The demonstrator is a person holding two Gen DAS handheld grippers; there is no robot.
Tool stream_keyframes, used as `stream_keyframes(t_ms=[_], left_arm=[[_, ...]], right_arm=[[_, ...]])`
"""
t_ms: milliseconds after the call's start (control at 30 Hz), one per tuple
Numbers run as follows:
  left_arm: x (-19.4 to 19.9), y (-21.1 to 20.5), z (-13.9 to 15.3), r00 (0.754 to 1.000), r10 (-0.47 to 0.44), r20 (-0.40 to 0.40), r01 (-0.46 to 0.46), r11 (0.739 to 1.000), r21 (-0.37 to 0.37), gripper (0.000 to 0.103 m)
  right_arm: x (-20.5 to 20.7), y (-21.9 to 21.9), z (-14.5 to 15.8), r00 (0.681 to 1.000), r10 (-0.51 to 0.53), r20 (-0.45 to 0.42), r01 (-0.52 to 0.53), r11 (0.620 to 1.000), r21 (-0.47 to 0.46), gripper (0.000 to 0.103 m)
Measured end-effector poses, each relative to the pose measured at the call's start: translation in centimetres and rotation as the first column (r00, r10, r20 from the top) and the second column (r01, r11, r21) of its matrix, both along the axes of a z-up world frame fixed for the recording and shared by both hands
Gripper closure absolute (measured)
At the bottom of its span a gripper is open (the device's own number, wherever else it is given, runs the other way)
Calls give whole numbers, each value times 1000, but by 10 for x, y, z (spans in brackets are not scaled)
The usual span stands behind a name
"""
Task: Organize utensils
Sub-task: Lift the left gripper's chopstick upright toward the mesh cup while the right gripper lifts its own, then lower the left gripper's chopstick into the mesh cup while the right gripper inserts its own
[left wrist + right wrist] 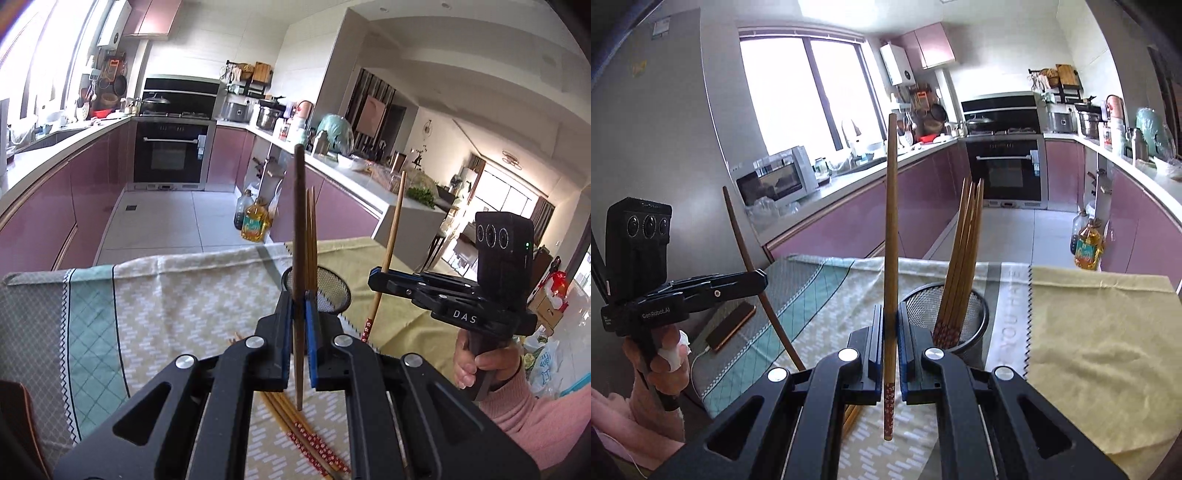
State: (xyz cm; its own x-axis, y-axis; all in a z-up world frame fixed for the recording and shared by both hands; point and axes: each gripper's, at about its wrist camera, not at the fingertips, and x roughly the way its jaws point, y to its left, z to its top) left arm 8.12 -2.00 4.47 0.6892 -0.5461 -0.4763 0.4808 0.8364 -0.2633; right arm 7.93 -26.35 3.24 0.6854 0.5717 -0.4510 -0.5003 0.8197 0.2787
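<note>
- My left gripper (297, 295) is clamped on a dark stick (298, 258), held upright above the cloth (166, 295).
- My right gripper (890, 314) pinches a pale chopstick (891, 258) upright, its red patterned end below the pads.
- Only the right view shows the mesh cup (975, 314) clearly, holding a bundle of chopsticks (960, 266) just right of the claw, and a phone (731, 326) far left.
- Only the left view shows loose chopsticks (295, 428) lying on the cloth under my claw.
</note>
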Motion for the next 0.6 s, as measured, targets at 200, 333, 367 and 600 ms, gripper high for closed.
stream_keyframes(t_ms=[200, 333, 367, 600], left_arm=[[18, -10, 18, 999, 1, 33, 0, 999, -37, 96], [28, -20, 35, 998, -8, 69, 11, 999, -49, 96], [30, -22, 38, 997, -8, 75, 12, 999, -50, 96], [44, -34, 57, 993, 7, 120, 1, 998, -66, 96]], right_arm=[[9, -4, 20, 998, -30, 60, 30, 1000, 0, 97], [18, -7, 34, 994, -50, 94, 49, 999, 10, 97], [21, -8, 36, 994, -53, 97, 52, 999, 13, 97], [39, -13, 41, 991, -81, 109, 78, 997, 29, 97]])
